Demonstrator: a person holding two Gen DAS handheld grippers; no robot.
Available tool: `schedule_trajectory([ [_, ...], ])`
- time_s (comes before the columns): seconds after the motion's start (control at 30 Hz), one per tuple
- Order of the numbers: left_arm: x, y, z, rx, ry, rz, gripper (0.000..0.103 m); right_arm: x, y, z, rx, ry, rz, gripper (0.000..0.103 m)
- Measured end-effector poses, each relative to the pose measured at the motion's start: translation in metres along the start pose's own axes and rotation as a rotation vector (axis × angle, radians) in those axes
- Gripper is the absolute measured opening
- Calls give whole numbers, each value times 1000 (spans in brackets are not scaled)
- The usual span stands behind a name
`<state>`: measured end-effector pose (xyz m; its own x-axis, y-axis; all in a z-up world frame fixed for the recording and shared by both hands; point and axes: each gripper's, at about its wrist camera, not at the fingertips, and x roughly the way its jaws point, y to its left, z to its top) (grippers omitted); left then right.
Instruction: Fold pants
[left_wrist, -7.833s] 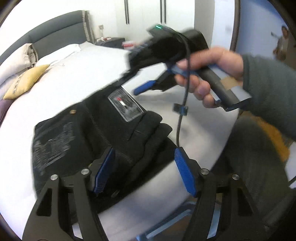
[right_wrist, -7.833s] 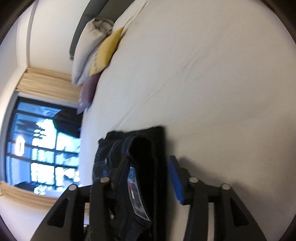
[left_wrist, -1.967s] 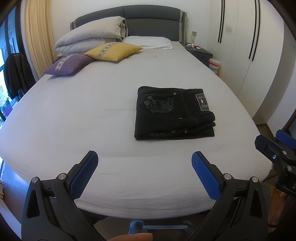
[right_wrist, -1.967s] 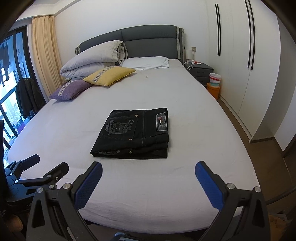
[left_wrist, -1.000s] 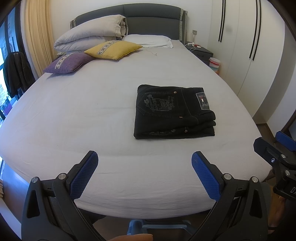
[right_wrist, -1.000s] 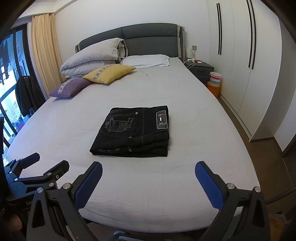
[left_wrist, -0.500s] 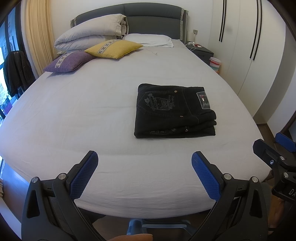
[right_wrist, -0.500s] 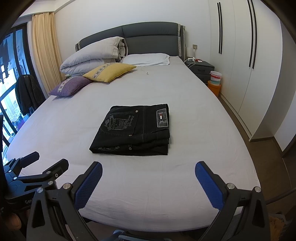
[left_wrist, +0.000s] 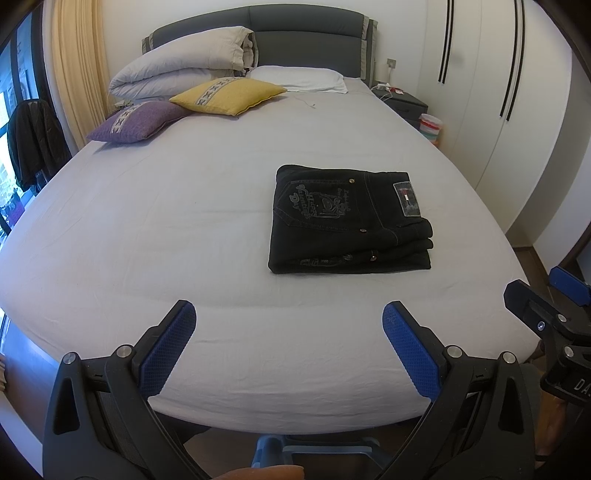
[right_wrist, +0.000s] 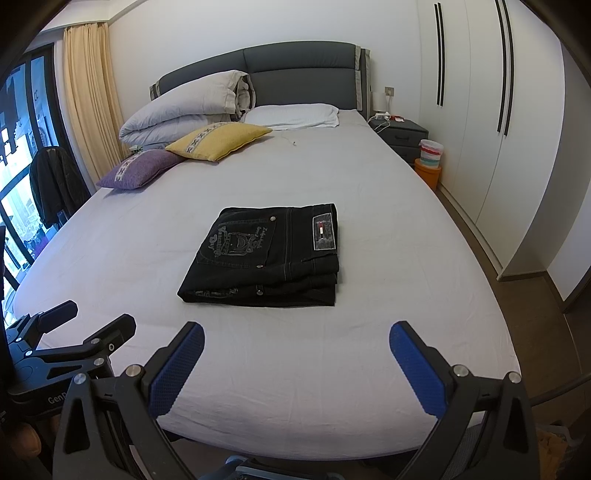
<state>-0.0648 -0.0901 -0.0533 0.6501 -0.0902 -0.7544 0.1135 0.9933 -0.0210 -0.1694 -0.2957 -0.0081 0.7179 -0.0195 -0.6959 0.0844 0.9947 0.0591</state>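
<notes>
Both claws hang back off the foot of the bed, well apart from the work. Left gripper (left_wrist: 288, 325): jaws spread wide, blue pads (left_wrist: 168, 352) bare, nothing between them. Right gripper (right_wrist: 295, 341): same stance, jaws wide, nothing held. From my left wrist camera the right gripper shows at 3 o'clock, low at the frame edge; from my right wrist camera the left gripper shows at 8 o'clock.

Black jeans (left_wrist: 349, 219) lie folded into a compact rectangular stack on the white bed sheet (left_wrist: 184, 206). In my left view they sit at about 1 o'clock from frame centre; in my right view (right_wrist: 269, 254) they sit near dead centre, slightly to 11 o'clock. Top layer shows a back pocket with pale embroidered lettering (right_wrist: 236, 238) and a rectangular brand patch (right_wrist: 324, 232) toward the right edge of the stack. Layered edges are visible on the near side, with rivets catching light. Stack lies flat, touching only the sheet, nearer the foot than the pillows.

At 12 o'clock, the grey headboard (right_wrist: 303, 79). Below it, a folded grey duvet (right_wrist: 188, 107) and a white pillow (right_wrist: 291, 116). A yellow cushion (right_wrist: 218, 140) rests just beside a purple cushion (right_wrist: 142, 168) at 10 o'clock. Dark nightstand (right_wrist: 402, 138) at 1 o'clock, with a striped tub on an orange box (right_wrist: 428, 162) near it. White wardrobe doors (right_wrist: 491, 122) along 2 o'clock. Curtain (right_wrist: 92, 96) and a dark jacket (right_wrist: 55, 184) at 9 o'clock by the window.
</notes>
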Motion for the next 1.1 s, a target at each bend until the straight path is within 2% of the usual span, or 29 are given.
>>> schedule_trajectory([
  [1.1,-3,2,-6,-16,-2,5,103,6,-8,-6,-6,20,3,103],
])
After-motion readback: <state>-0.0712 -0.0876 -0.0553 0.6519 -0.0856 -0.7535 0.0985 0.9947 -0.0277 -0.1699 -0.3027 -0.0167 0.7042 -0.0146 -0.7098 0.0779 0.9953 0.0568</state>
